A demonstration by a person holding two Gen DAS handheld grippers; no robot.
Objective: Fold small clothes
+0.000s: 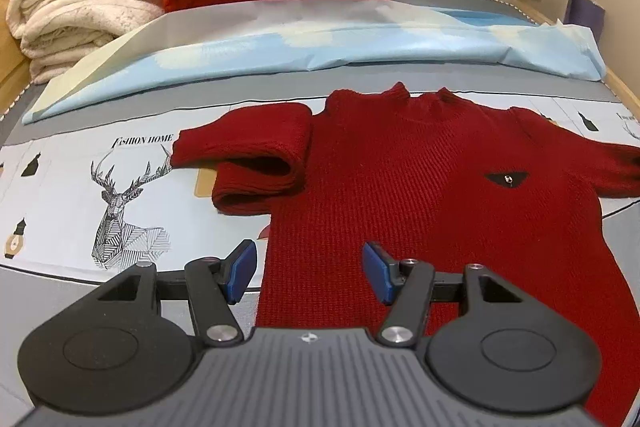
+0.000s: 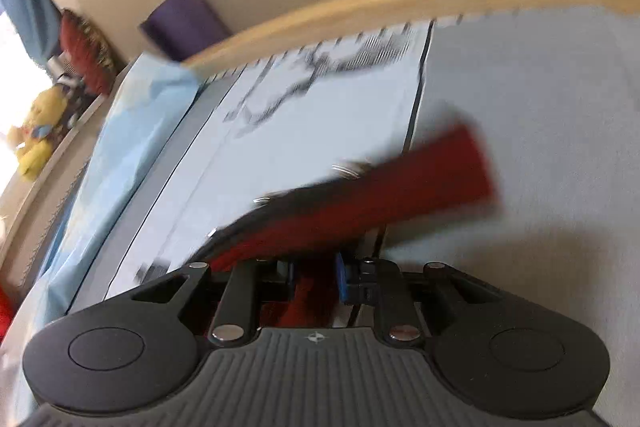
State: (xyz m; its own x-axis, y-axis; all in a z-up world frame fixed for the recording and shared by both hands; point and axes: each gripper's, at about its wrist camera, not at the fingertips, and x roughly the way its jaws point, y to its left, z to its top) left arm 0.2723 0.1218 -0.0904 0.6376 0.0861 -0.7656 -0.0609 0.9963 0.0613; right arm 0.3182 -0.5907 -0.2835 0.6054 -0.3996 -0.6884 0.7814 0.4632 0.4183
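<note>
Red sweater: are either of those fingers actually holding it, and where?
The right gripper pinches the red sweater by a sleeve, near its end. The left gripper holds nothing.

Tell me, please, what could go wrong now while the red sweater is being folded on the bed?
1. The right gripper pinches only a narrow bit of the sweater sleeve; the knit may slip out.
2. The left gripper hangs open above the sweater, pinning nothing, so a pull may drag the body.
3. The other sleeve, already folded over, may come undone.
</note>
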